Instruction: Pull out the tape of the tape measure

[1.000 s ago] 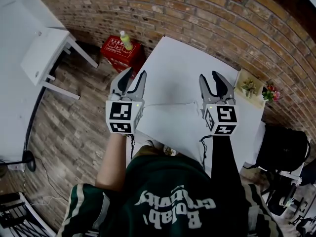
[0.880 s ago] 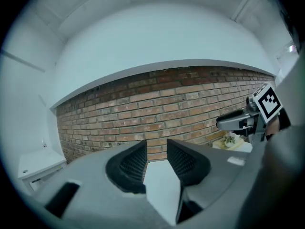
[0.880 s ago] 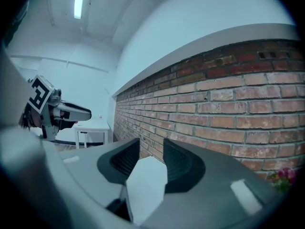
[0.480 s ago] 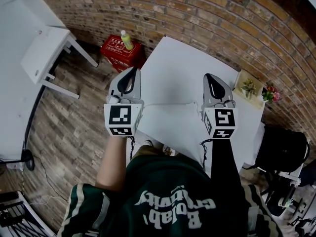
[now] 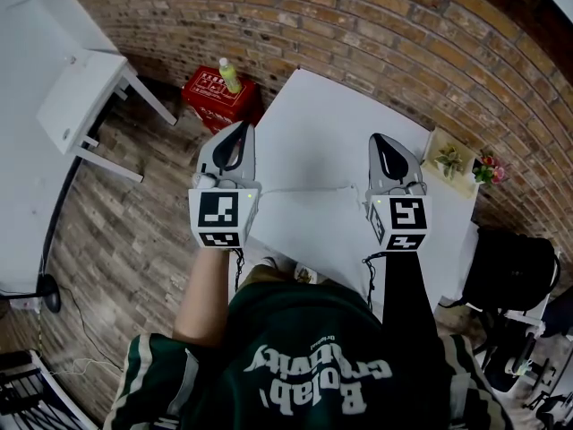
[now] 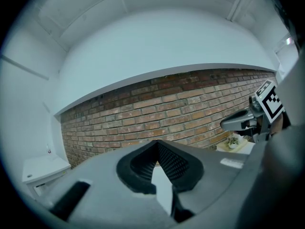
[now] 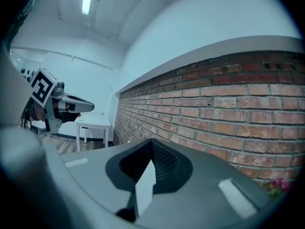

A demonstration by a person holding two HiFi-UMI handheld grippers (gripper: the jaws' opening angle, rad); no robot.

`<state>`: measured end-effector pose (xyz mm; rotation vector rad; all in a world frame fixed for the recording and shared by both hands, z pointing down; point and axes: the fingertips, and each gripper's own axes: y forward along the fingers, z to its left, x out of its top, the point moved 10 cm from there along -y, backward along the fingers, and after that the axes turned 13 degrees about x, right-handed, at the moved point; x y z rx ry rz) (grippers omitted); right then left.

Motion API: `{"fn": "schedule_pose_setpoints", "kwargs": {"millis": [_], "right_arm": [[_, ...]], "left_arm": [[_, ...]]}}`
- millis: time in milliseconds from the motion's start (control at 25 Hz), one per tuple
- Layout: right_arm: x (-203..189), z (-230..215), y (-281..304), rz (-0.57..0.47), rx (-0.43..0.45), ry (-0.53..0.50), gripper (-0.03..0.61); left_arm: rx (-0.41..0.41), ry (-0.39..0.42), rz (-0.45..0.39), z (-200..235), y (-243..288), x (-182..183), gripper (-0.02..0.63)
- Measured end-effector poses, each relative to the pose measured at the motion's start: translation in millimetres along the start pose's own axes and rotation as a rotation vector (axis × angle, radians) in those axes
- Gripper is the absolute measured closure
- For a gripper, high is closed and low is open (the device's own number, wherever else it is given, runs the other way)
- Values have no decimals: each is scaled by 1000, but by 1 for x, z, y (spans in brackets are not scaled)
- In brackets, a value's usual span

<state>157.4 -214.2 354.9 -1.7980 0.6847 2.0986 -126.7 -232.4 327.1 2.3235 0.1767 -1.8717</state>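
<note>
No tape measure shows in any view. My left gripper [image 5: 238, 136] is held in the air over the left edge of the white table [image 5: 313, 119], its jaws shut with nothing between them. My right gripper [image 5: 385, 147] hovers over the table's right part, also shut and empty. In the left gripper view the closed jaws [image 6: 157, 146] point at the brick wall, and the right gripper [image 6: 240, 122] shows at the right. The right gripper view has its closed jaws [image 7: 152, 144] pointing at the wall, with the left gripper [image 7: 71, 104] at the left.
A white sheet [image 5: 304, 222] lies on the table's near part. A wooden planter with small plants [image 5: 452, 161] stands at the table's right edge. On the floor are a red box [image 5: 219, 95] with a bottle [image 5: 228, 73] on it and a small white side table [image 5: 85, 106]. A brick wall [image 5: 403, 34] runs behind.
Both grippers had open jaws a second ago and have closed them on nothing. Since half a second ago they hold still.
</note>
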Motion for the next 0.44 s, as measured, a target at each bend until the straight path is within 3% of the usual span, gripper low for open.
{"fn": "schedule_pose_setpoints", "kwargs": {"millis": [440], "right_arm": [[8,8,1,-6,9,-13,565]], "left_arm": [[-6,-11,-5,7,-3,3,607]]}}
